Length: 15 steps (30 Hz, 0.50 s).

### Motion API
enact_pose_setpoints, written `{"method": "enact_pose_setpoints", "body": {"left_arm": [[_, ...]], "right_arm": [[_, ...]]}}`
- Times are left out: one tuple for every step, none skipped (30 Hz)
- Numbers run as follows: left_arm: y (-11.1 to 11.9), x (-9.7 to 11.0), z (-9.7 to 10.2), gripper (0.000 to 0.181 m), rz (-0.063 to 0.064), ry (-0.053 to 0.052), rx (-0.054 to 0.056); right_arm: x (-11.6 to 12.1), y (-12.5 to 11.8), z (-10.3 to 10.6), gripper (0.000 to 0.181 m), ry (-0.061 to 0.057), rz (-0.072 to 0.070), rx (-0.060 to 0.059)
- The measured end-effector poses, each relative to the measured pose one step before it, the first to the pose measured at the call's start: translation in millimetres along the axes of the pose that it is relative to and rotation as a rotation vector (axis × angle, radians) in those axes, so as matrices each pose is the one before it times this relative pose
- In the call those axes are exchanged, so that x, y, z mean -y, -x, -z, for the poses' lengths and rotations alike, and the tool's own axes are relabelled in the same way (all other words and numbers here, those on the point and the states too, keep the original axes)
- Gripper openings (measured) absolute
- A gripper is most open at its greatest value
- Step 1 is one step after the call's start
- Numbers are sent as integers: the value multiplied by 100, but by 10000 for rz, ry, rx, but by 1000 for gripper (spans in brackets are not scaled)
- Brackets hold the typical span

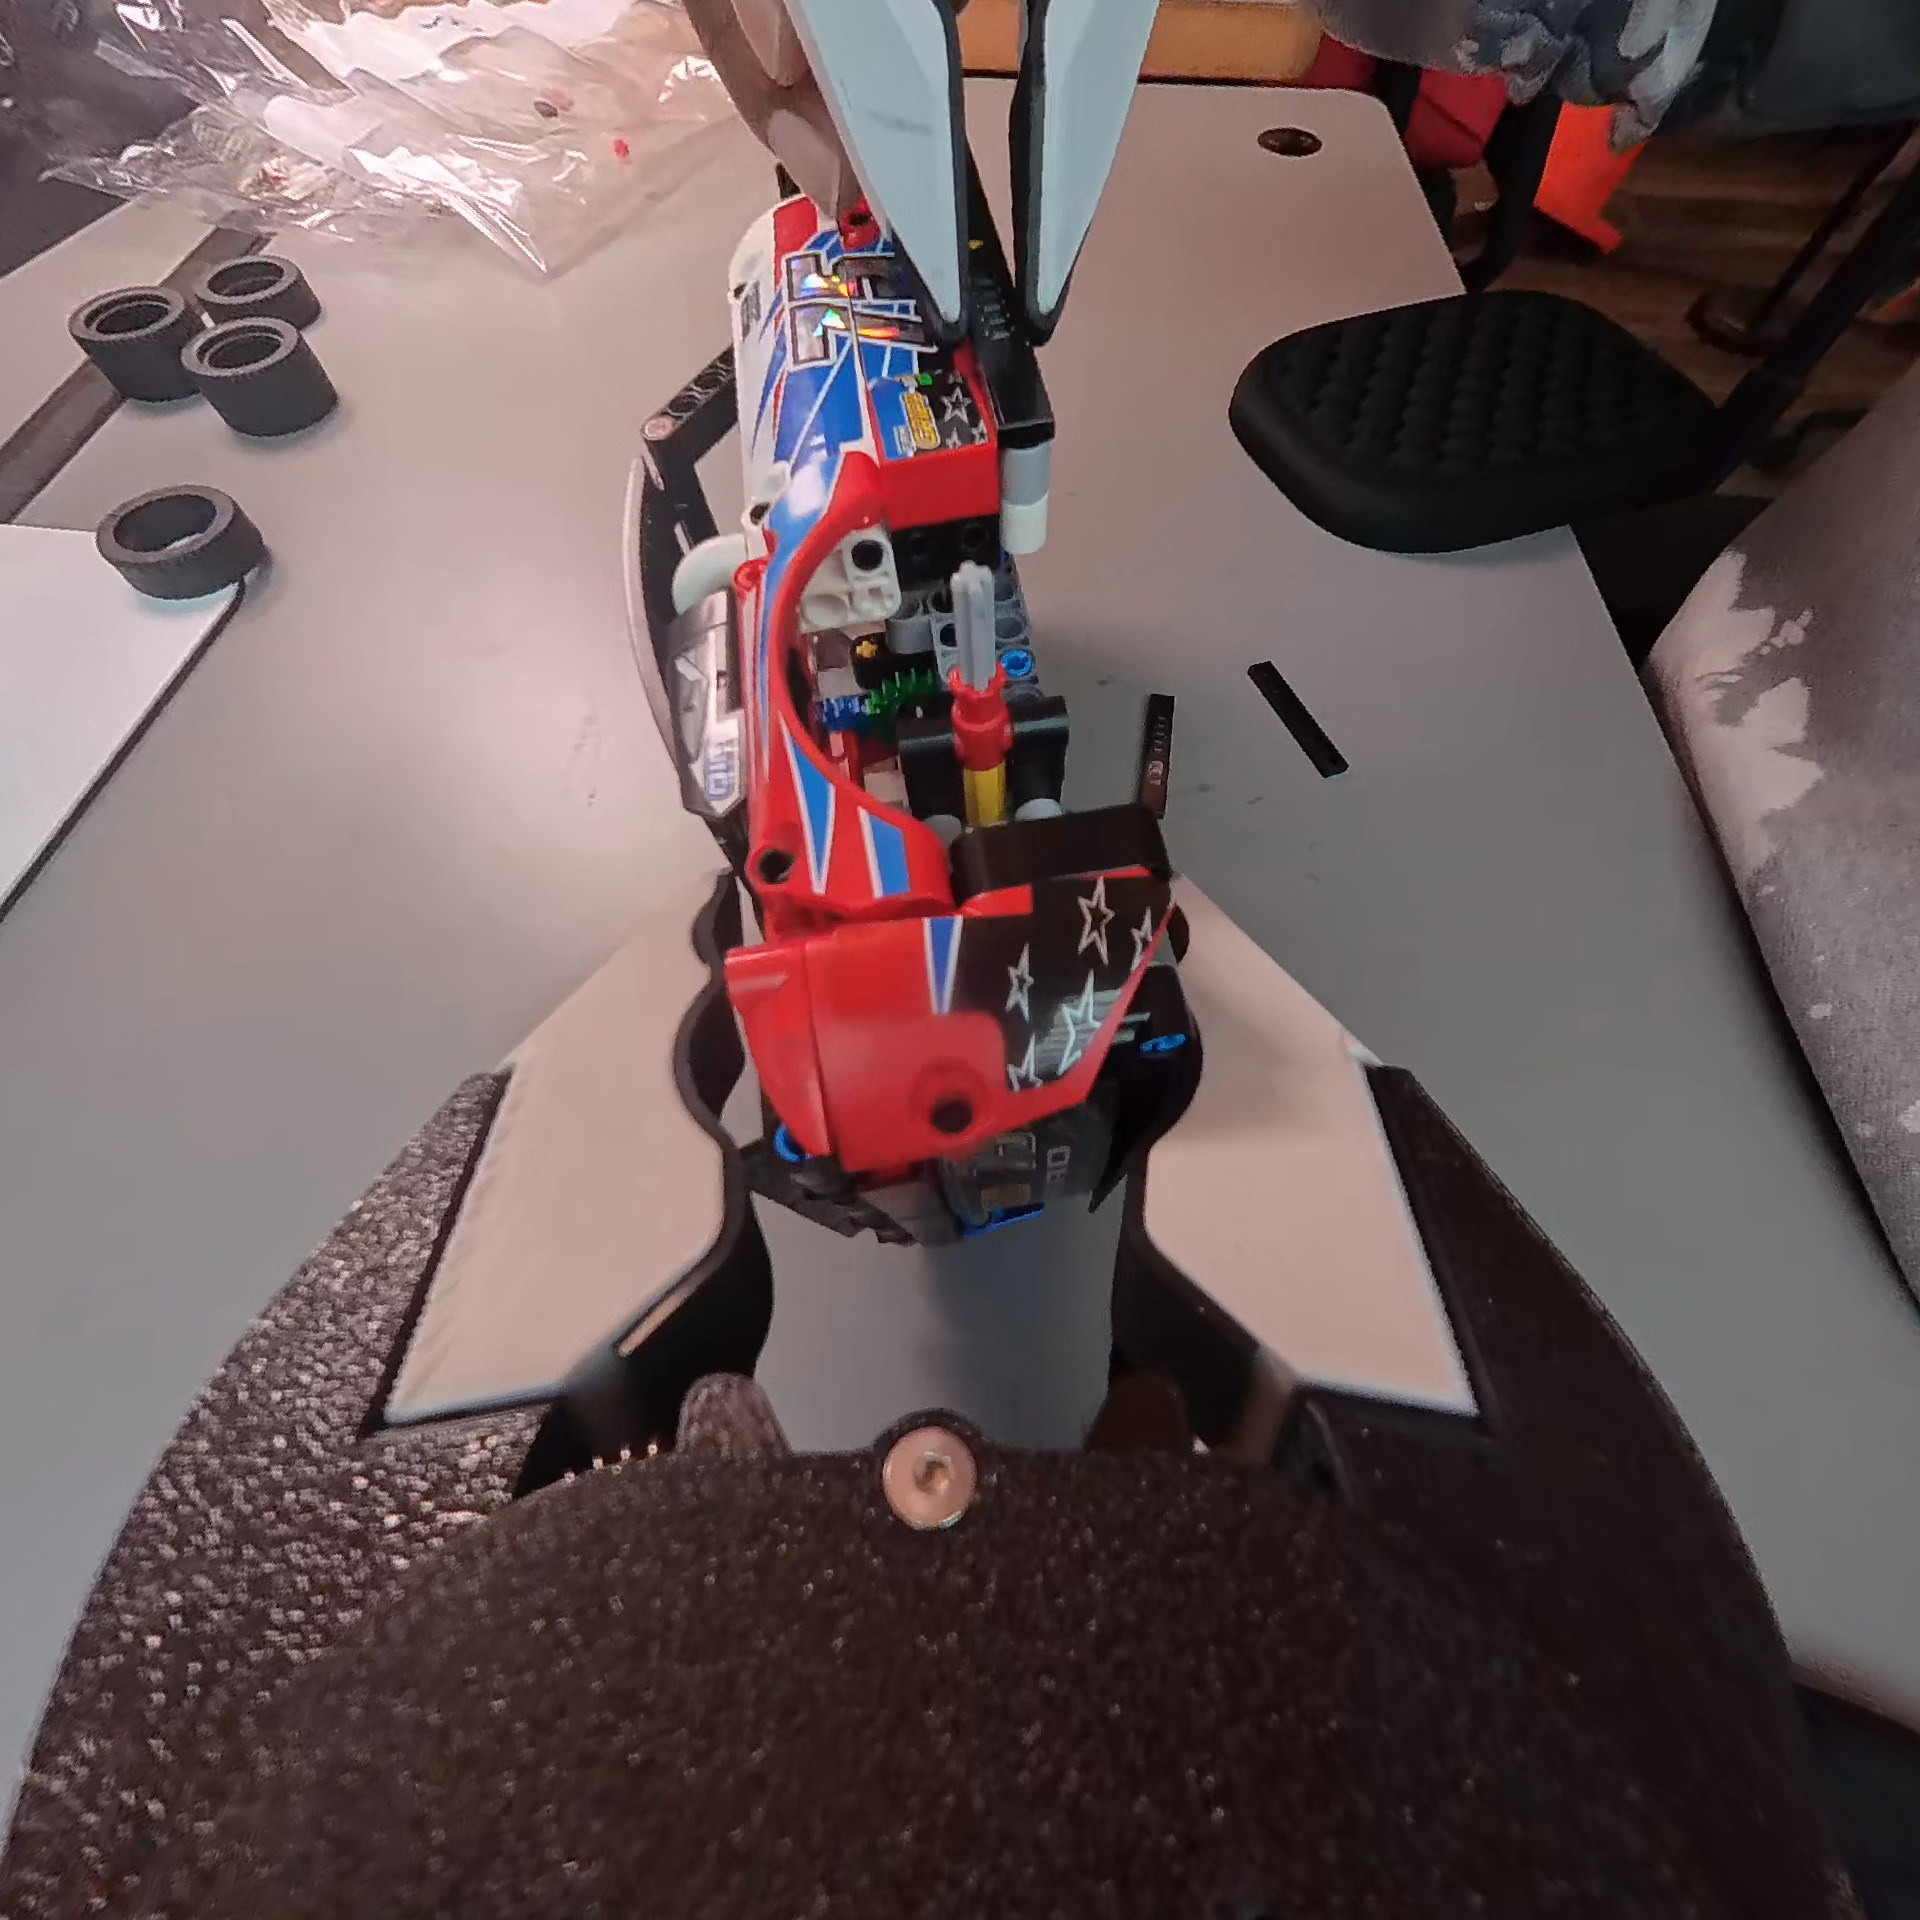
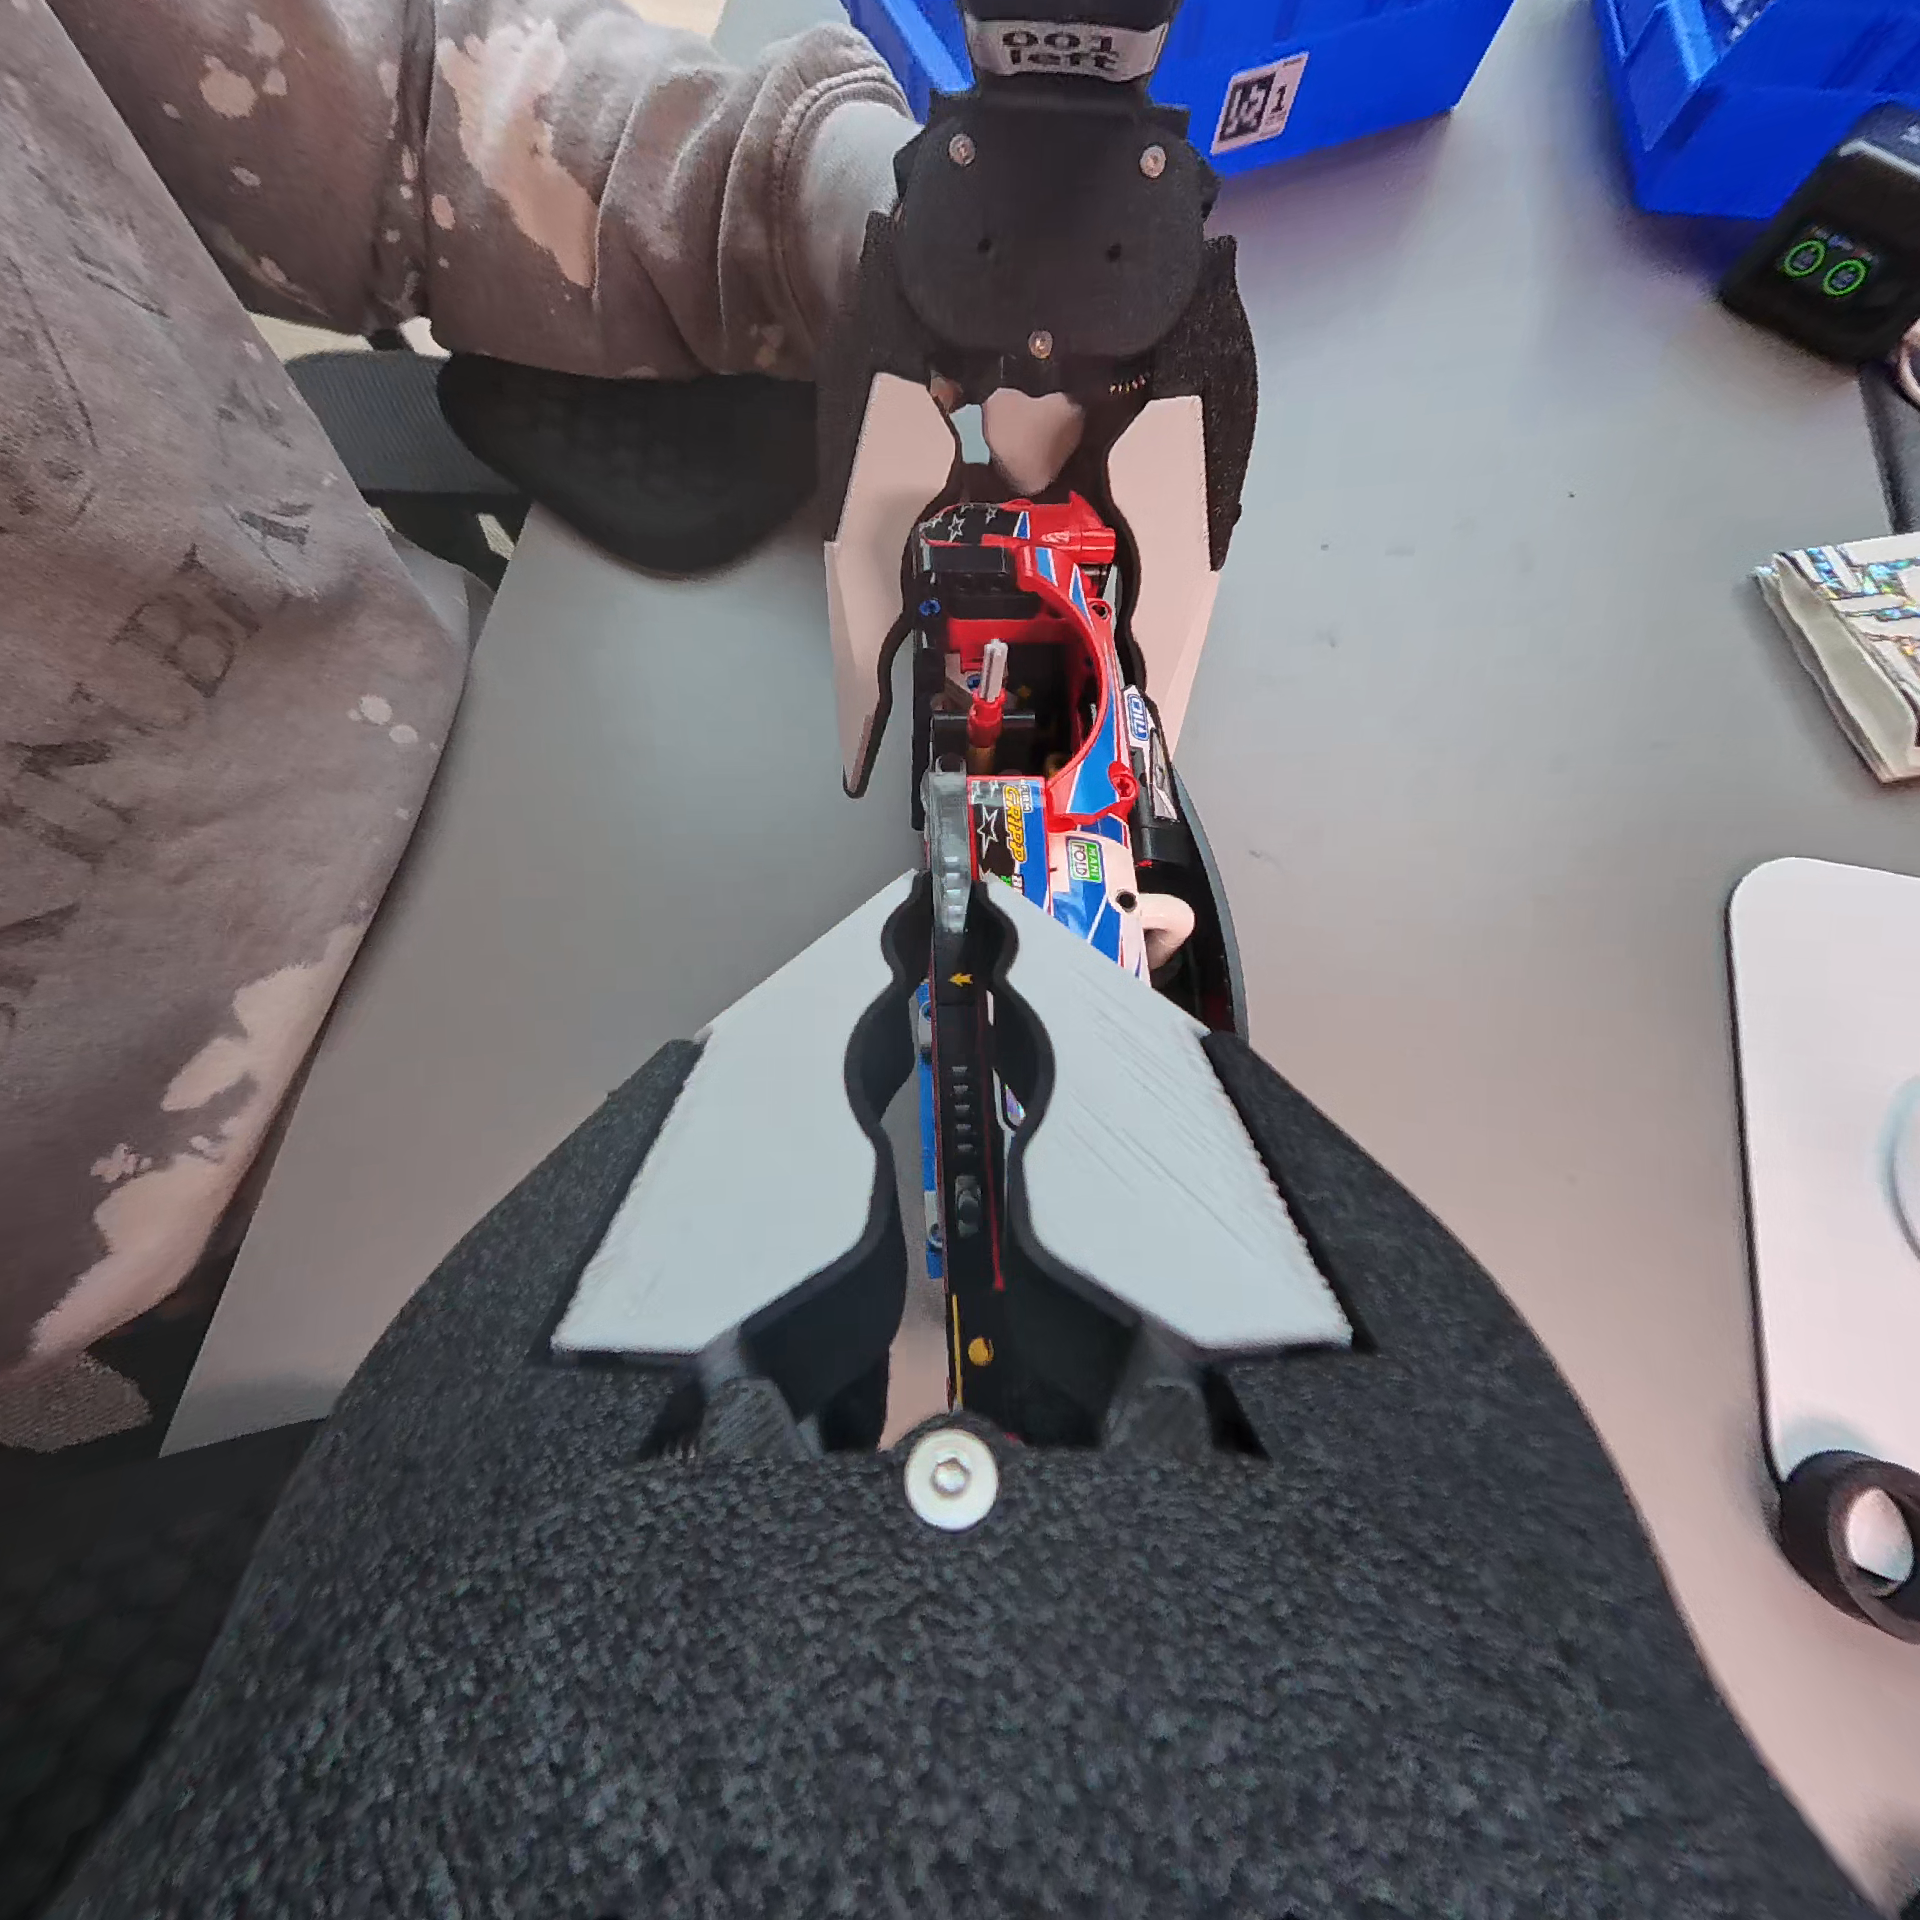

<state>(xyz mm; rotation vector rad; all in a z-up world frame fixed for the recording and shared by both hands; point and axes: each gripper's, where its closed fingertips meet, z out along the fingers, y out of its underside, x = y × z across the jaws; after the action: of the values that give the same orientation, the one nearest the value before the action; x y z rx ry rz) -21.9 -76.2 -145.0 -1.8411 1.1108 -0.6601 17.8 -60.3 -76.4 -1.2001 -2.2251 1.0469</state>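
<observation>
I have my left claw point(image 1: 951, 1049) closed partway around the red, star-marked end of a toy car body point(image 1: 883, 665) built from plastic bricks, its fingers pressing both sides. My right claw point(image 2: 951, 997) is narrowed to a slim gap, pinching a thin black beam point(image 2: 966, 1143) at the model's opposite end; from the left wrist view I see its pale fingers point(image 1: 894, 125) coming in from above. The model hangs between the two claws over the grey surface point(image 1: 364, 779). Four black tyres point(image 1: 208, 343) and clear plastic bags point(image 1: 364, 114) lie off to the left, two small black beams point(image 1: 1299, 717) to the right.
</observation>
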Motion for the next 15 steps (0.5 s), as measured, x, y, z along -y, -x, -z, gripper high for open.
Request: {"method": "enact_pose_setpoints", "body": {"left_arm": [[-40,-15,-39,78,21,14,-18],[-36,-9,-38,78,49,-15,-30],[-41,-46,-37,79,71,0,-55],[-3,-97,34,79,13,22,-22],[-29,113,53,78,25,-72,-30],[-43,264,22,78,53,-102,-17],[4,133,2,79,69,26,3],[-4,34,-12,79,-44,38,13],[-9,34,-20,79,-17,-23,-5],[11,3,7,79,34,-28,2],[77,-23,35,79,24,-6,41],[101,-14,54,79,15,-13,53],[88,-13,59,79,10,-17,38],[68,-5,37,79,15,-24,23],[55,-10,31,79,18,-15,11]], "right_arm": [[40,48,40,7,-181,-84,31],[48,-12,35,7,-178,-66,-3],[266,-65,121,6,-319,-72,-44],[828,66,492,7,-666,-197,99],[1509,100,848,6,-969,-288,143],[845,-277,692,6,-380,32,-231],[370,-391,462,6,-73,247,-400],[381,82,344,7,-101,18,-61],[465,272,300,7,-155,-76,50],[275,386,246,6,-17,48,23],[-122,347,131,7,229,205,-117],[-226,356,20,6,251,266,-179],[-313,622,-66,7,249,145,-3],[-480,651,-151,7,292,76,14],[-623,566,-206,7,287,97,-41]]}}
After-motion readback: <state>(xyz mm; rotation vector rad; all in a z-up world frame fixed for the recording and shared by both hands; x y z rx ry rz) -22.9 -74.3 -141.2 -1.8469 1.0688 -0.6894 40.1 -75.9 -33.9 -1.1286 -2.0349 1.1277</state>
